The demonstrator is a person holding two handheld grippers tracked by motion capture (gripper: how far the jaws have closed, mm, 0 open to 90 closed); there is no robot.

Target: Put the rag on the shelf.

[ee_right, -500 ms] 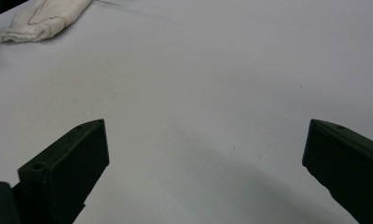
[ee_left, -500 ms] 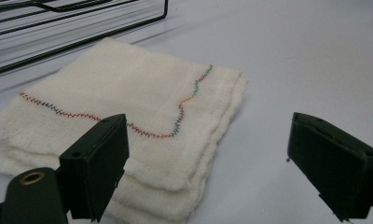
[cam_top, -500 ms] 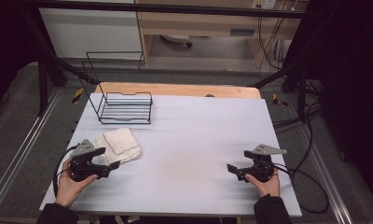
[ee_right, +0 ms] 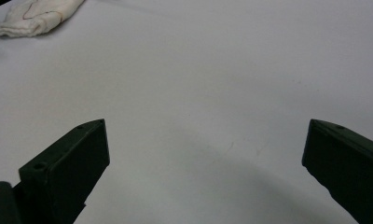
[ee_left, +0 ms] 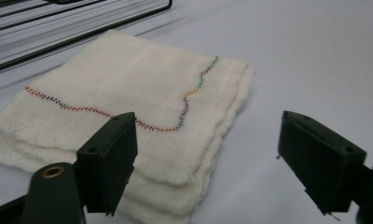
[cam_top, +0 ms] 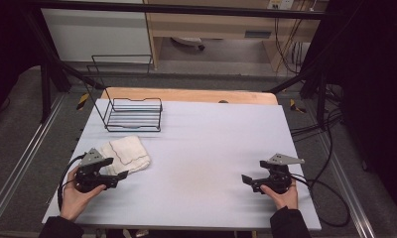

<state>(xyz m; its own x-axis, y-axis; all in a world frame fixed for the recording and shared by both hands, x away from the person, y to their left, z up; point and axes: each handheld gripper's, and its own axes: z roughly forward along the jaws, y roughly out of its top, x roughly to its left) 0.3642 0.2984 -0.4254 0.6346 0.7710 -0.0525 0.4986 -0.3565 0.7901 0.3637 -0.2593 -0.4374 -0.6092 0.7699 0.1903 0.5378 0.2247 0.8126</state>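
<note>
Your left jaws stand spread at the folded cloth's near corner, nothing gripped.

Your left gripper [ee_left: 203, 163] is released, one jaw over the folded cloth [ee_left: 128, 107], the other over bare table [cam_top: 211, 148]. Close here and you may pinch only the top layer, so the fold peels open or drags toward the wire rack [cam_top: 134, 115] at upper left. Your right gripper [ee_right: 203, 172] gapes over bare table at lower right, too far to steady anything.

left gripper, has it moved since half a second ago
No. In the high view the left gripper sits at the near right corner of the folded cloth, as far below the wire rack as before, jaws open.
</note>
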